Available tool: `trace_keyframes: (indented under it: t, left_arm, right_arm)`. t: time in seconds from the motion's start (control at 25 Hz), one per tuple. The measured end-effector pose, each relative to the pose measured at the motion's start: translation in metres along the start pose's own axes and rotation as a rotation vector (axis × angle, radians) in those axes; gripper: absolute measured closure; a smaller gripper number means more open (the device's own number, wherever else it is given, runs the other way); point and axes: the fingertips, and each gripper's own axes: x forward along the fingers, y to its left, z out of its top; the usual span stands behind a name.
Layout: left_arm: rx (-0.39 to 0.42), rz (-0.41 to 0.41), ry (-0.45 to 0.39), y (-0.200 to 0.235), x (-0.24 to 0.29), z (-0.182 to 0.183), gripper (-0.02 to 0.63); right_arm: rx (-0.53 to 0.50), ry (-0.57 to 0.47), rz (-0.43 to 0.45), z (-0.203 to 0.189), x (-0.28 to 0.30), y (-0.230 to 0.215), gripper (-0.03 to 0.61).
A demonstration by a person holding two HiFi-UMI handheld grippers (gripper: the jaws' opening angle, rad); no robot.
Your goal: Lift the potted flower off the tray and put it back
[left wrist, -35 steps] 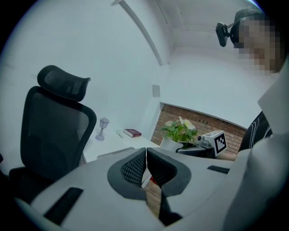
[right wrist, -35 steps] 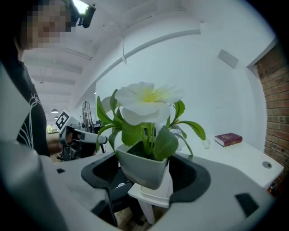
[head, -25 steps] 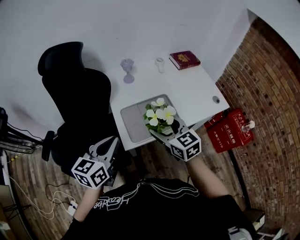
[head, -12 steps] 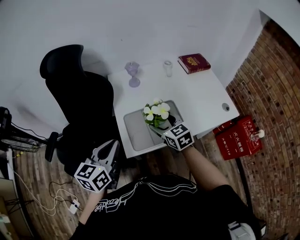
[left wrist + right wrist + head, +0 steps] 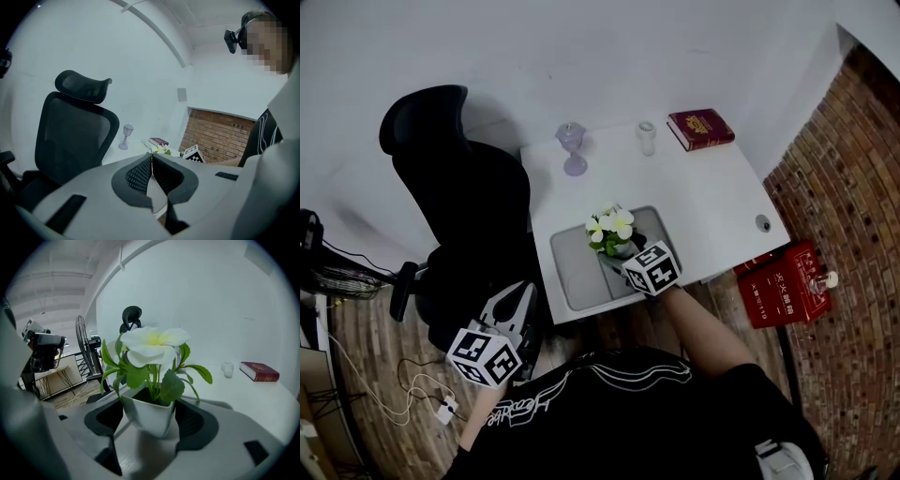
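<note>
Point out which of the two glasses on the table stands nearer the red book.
The small clear tumbler, just left of the red book; the purple stemmed goblet stands farther off, toward the chair.

A white table (image 5: pixel 712 202) stands against a plain white wall (image 5: pixel 581 56). A black office chair (image 5: pixel 455 197) sits just beside its left edge. The floor (image 5: pixel 366 375) is brick-patterned, with cables (image 5: pixel 412 394) lying on it and red boxes (image 5: pixel 783 286) near the table.

Soft, even light, faint shadows; strong fisheye curving with dark vignetted corners
</note>
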Motion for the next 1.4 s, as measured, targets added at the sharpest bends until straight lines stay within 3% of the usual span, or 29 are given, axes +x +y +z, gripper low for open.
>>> trace_keyframes:
  t: [0.28, 0.48, 0.68, 0.84, 1.08, 1.28, 1.4]
  left_arm:
    - [-0.01, 0.003, 0.009, 0.008, 0.008, -0.006, 0.58]
    - [-0.03, 0.007, 0.013, 0.009, 0.006, -0.011, 0.58]
    - [-0.047, 0.013, 0.016, 0.01, 0.0, -0.013, 0.58]
    - [-0.054, 0.0, 0.031, 0.008, -0.004, -0.014, 0.58]
    - [-0.061, -0.055, 0.091, -0.002, -0.009, -0.025, 0.58]
    - [-0.055, -0.109, 0.105, -0.018, -0.021, -0.019, 0.58]
    - [-0.034, -0.149, 0.106, -0.033, -0.032, -0.014, 0.58]
  right_arm:
    - [0.01, 0.037, 0.019, -0.01, 0.011, 0.0, 0.225]
    - [-0.044, 0.079, -0.009, -0.015, 0.011, 0.001, 0.216]
    - [-0.024, 0.087, -0.03, -0.018, 0.008, -0.001, 0.188]
    - [-0.014, 0.102, -0.05, -0.02, -0.004, -0.001, 0.14]
    - [-0.027, 0.129, -0.117, -0.026, -0.045, 0.005, 0.134]
    - [0.072, 0.016, -0.073, -0.008, -0.093, 0.042, 0.198]
    - [0.141, -0.107, -0.013, 0.016, -0.123, 0.077, 0.295]
